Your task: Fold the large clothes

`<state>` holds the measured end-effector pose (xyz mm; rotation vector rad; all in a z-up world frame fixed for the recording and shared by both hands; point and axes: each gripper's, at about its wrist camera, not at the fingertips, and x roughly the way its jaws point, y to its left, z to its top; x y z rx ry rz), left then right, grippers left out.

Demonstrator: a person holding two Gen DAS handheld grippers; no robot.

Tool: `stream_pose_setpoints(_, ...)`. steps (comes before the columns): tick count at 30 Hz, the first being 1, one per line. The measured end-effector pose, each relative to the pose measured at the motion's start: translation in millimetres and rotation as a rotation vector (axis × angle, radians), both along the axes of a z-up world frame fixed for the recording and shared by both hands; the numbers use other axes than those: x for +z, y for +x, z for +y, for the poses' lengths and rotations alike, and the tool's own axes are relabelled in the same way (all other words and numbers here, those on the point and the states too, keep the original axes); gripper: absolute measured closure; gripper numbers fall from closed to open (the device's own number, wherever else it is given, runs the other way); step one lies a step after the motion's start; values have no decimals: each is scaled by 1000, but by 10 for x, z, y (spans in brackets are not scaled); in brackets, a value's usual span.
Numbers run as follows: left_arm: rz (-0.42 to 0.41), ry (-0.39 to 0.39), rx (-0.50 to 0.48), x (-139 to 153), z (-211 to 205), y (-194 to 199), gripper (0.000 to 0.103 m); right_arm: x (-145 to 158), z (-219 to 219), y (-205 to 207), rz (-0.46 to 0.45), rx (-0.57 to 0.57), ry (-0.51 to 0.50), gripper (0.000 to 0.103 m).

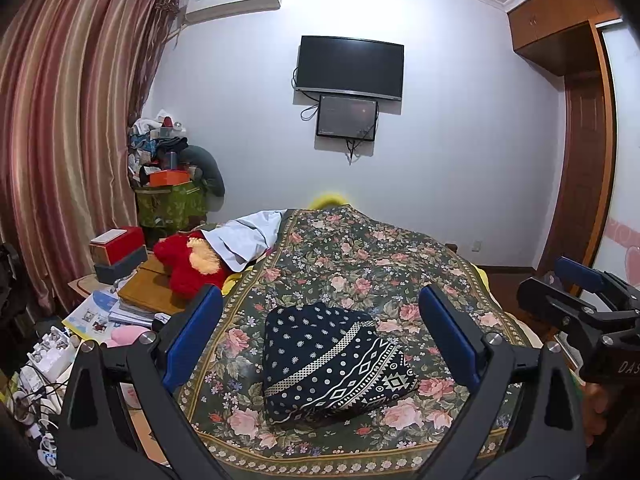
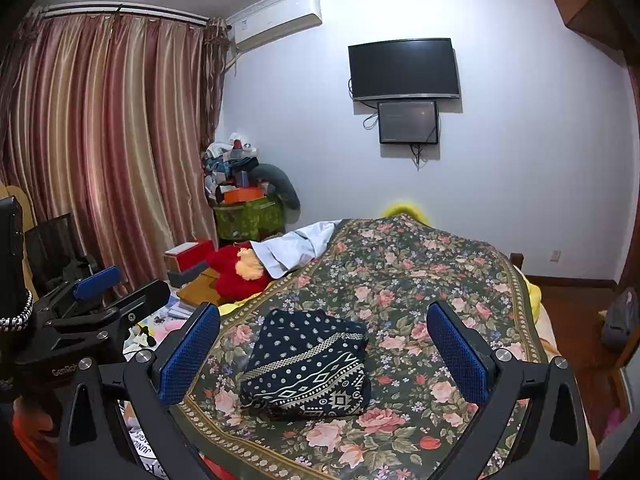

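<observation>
A navy garment [image 1: 332, 360] with white dots and geometric bands lies folded into a compact bundle on the floral bedspread [image 1: 360, 264]. It also shows in the right wrist view [image 2: 308, 368]. My left gripper [image 1: 320, 332] is open and empty, held above and in front of the bundle. My right gripper [image 2: 324, 344] is open and empty too, at about the same height. The right gripper appears at the right edge of the left wrist view [image 1: 580, 300]. The left gripper appears at the left of the right wrist view [image 2: 100, 292].
A red plush toy [image 1: 188, 264] and a pale blue cloth [image 1: 244, 240] lie at the bed's left side. A cluttered side table [image 1: 120, 300] with books and boxes stands left. Curtains [image 1: 60, 140], a wall TV [image 1: 350, 67] and a wooden wardrobe [image 1: 580, 120] surround the bed.
</observation>
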<state>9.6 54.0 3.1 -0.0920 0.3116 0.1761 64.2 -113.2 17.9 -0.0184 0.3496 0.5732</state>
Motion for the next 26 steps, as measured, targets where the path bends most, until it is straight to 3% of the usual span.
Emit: stream_pose_setpoints(26, 2, -10, -46, 1, -30, -1, 4, 68, 63, -38, 2, -22, 15, 0)
